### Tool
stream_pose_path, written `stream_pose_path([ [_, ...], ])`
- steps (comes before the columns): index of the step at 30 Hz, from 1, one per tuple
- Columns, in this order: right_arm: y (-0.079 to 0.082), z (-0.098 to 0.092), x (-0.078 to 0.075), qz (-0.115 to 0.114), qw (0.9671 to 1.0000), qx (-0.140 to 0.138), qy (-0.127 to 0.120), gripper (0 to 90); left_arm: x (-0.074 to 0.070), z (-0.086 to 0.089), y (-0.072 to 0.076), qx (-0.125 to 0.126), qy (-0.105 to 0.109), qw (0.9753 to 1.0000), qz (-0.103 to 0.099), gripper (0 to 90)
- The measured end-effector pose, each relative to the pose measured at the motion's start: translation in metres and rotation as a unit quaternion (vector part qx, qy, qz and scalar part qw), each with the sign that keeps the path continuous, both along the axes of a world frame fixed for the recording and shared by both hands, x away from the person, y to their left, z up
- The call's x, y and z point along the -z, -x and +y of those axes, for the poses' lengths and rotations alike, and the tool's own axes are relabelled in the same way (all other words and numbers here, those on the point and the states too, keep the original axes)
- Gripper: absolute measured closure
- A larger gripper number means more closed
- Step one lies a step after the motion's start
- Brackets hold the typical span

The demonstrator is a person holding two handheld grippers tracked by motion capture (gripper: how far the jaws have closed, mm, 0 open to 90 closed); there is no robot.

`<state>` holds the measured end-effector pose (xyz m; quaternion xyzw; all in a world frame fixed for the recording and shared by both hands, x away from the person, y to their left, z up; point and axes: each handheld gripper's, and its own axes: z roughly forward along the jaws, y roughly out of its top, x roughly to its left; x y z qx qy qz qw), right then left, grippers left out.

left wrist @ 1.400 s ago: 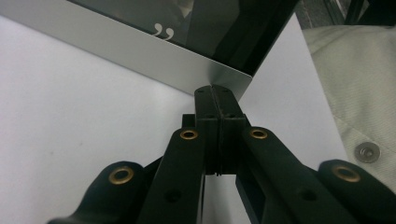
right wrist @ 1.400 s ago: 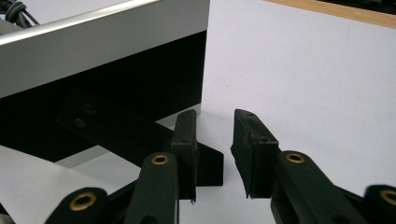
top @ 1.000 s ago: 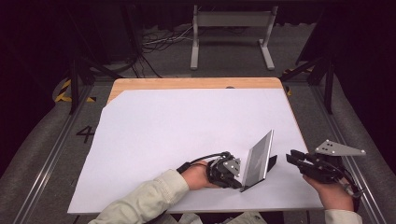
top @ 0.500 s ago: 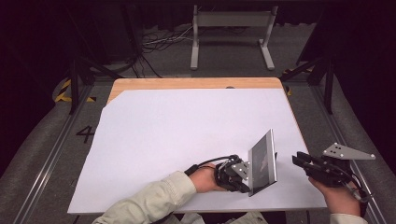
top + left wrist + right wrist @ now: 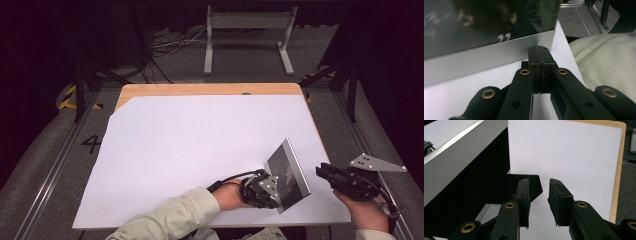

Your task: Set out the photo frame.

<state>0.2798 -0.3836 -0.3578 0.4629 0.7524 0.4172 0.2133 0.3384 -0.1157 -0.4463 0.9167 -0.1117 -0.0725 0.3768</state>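
Observation:
A picture frame [image 5: 289, 175] with a silver border and dark glass stands tilted near the front right of the white sheet [image 5: 200, 140]. My left gripper [image 5: 272, 194] is at its lower left corner, shut, with its closed tips [image 5: 539, 48] against the silver border [image 5: 486, 60]. My right gripper [image 5: 322, 172] hovers just right of the frame, open. In the right gripper view its jaws [image 5: 539, 187] stand apart beside the frame's black back [image 5: 461, 195] and the black stand flap [image 5: 504, 185]; nothing is between them.
The white sheet covers a wooden table [image 5: 200, 89] whose bare edge shows at the back and right [image 5: 617, 182]. A pale sleeve [image 5: 604, 62] lies at the front edge. A metal stand [image 5: 247, 30] and cables sit on the floor beyond the table.
The frame and my left gripper have shifted a little to the right and toward the front. My right gripper has backed off slightly to the right.

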Motion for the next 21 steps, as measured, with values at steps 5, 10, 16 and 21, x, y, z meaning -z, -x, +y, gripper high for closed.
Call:
stream_pose_path([
  [5, 0.0, 0.0, 0.0, 0.001, 1.0, 0.0, -0.001, 69.4, 0.003, -0.003, -0.001, -0.01, 0.012, 0.9998, 0.014, 86.9],
  [10, 0.001, 0.0, -0.002, 0.0, 1.0, 0.0, -0.002, 69.2, 0.0, 0.004, -0.005, -0.027, 0.015, 0.9994, 0.016, 84.3],
  [16, -0.002, 0.001, -0.003, 0.001, 1.0, -0.002, -0.004, 68.8, -0.003, 0.024, -0.011, -0.039, 0.008, 0.999, 0.018, 84.3],
  [21, -0.005, 0.004, -0.003, 0.01, 0.9999, -0.002, -0.008, 68.0, -0.003, 0.04, -0.016, -0.058, 0.004, 0.998, 0.025, 84.1],
])
